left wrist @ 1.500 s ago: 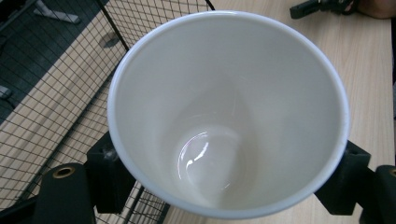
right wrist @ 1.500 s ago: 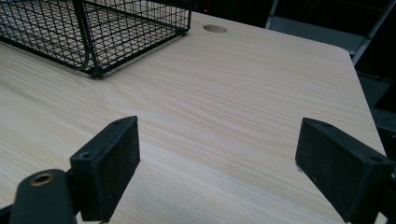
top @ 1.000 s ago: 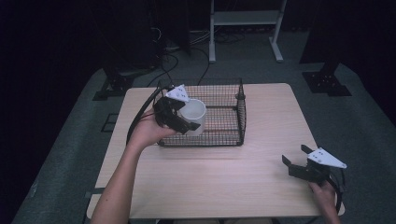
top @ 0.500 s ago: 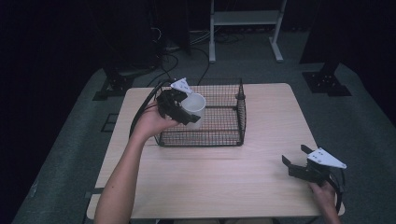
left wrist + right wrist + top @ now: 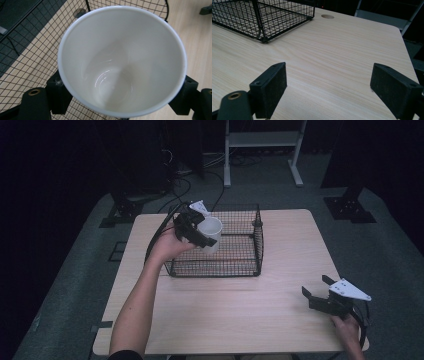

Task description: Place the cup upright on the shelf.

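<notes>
**White cup held over the wire basket**

The left gripper point(image 5: 200, 232) pinches a white cup point(image 5: 122, 60) by its sides, above the left end of the black wire basket point(image 5: 240, 262). The right gripper point(image 5: 320, 292) rests near the wooden table's point(image 5: 235, 305) right front corner, jaws spread wide, holding nothing.

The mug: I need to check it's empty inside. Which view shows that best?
The left gripper view: it looks straight into the mug, bare to the bottom. The high view shows its side and rim above the basket.
</notes>
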Demonstrator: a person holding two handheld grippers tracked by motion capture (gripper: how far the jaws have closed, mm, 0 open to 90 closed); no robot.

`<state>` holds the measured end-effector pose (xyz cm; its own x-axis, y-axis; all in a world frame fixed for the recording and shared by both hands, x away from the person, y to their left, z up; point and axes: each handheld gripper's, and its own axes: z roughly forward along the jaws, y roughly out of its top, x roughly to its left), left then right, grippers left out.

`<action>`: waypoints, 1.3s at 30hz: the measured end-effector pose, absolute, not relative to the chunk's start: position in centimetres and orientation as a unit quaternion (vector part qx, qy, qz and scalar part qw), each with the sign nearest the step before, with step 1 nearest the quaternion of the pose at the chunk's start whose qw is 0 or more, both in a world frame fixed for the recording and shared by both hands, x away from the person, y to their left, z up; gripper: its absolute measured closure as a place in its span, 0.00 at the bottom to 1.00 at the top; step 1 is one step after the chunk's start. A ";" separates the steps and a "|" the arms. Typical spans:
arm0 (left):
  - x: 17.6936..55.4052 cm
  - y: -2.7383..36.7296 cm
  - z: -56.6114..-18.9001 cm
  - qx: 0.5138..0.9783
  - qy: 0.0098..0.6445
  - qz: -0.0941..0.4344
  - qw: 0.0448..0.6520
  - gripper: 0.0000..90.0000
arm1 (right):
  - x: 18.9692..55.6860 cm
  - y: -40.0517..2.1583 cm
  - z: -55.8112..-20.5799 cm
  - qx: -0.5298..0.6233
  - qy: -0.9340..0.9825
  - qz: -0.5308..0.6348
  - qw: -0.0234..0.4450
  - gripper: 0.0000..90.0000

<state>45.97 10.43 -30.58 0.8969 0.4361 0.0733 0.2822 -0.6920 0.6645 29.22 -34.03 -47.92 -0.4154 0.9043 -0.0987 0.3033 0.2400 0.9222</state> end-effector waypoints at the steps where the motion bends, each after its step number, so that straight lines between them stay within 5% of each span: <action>1: 46.2 10.4 -30.7 0.914 0.198 0.112 0.337 0.23 | 29.2 -34.0 -47.9 0.424 0.712 0.448 0.335 0.14; 39: 50.8 8.4 -35.3 0.921 0.231 0.078 0.304 0.23 | 29.2 -34.0 -47.9 0.421 0.712 0.453 0.331 0.15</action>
<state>50.79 8.39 -35.26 0.8814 0.4723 0.0033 0.3777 -0.7089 0.5956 29.15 -34.04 -47.92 -0.4260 0.9003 -0.0892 0.3003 0.2337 0.9248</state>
